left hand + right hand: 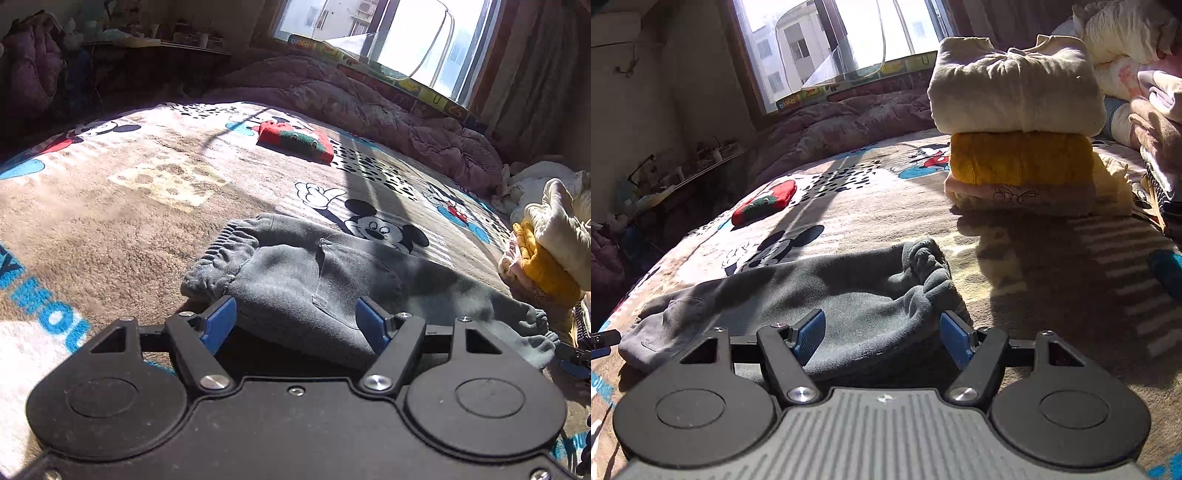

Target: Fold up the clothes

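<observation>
Grey fleece trousers [314,280] lie folded lengthwise on the Mickey Mouse blanket [110,206]. My left gripper [297,319] is open, its blue pads either side of the near edge at the waistband end. My right gripper [882,334] is open around the near edge at the cuff end of the trousers [820,291]. Neither gripper has closed on the cloth. The right gripper's tip shows at the right edge of the left wrist view [572,360].
A stack of folded clothes [1019,122], cream on yellow on pink, stands behind the cuffs. A red and green folded garment [295,140] lies farther back. A purple quilt [369,103] runs under the window. More laundry [1145,74] is heaped at the right.
</observation>
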`<state>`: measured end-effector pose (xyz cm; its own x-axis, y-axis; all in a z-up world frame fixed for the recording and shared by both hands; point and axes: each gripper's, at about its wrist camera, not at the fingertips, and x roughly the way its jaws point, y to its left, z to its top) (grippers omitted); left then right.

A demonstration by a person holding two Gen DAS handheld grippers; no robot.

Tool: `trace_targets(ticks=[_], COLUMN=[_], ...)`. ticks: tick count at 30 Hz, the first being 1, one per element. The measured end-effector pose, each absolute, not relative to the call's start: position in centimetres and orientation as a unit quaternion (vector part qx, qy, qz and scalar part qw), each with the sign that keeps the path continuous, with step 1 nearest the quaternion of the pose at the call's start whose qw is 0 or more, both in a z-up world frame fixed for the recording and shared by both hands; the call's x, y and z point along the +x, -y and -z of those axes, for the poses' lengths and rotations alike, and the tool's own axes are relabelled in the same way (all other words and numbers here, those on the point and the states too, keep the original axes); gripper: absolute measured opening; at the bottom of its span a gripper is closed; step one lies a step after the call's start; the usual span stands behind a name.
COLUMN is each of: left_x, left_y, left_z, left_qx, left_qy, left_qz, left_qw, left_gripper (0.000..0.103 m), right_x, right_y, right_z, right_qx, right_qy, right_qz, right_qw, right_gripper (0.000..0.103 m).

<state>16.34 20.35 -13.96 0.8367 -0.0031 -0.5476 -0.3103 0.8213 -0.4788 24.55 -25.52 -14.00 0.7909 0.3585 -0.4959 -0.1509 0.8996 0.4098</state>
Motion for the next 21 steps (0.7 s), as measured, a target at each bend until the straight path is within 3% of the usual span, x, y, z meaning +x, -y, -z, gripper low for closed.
trace_targets(ticks=[3,7,11,13,15,16,21], left_x=[15.7,16.7,19.0,20.0,20.5,20.4,19.3], left_y=[-23.1,-24.4,-24.7,-24.5,-24.3,-24.3,-24.0], left_z=[16.5,17.8,18.6,18.5,18.5,18.5,17.6], left_qx=[-0.425,-0.496,-0.514,-0.505,-0.5,-0.502,-0.51], left_qy=[-0.265,-0.244,-0.229,-0.23,-0.23,-0.229,-0.222], left_qz=[-0.087,-0.075,-0.085,-0.095,-0.107,-0.108,-0.11], left_qw=[0.861,0.83,0.823,0.827,0.828,0.827,0.824], left_gripper=[0.071,0.071,0.068,0.057,0.047,0.042,0.028], right_x=[25.2,28.0,30.5,31.3,31.9,32.1,31.0], right_y=[28.7,30.5,28.9,28.1,27.4,27.5,28.6], right_z=[16.2,19.5,20.2,20.4,20.5,20.7,20.7], right_qx=[0.316,0.451,0.436,0.421,0.407,0.411,0.44], right_qy=[-0.326,-0.342,-0.325,-0.316,-0.311,-0.311,-0.305], right_qz=[-0.104,-0.095,-0.097,-0.088,-0.076,-0.074,-0.076], right_qw=[0.885,0.819,0.834,0.846,0.856,0.854,0.841], right_gripper=[0.072,0.082,0.08,0.078,0.062,0.044,0.035])
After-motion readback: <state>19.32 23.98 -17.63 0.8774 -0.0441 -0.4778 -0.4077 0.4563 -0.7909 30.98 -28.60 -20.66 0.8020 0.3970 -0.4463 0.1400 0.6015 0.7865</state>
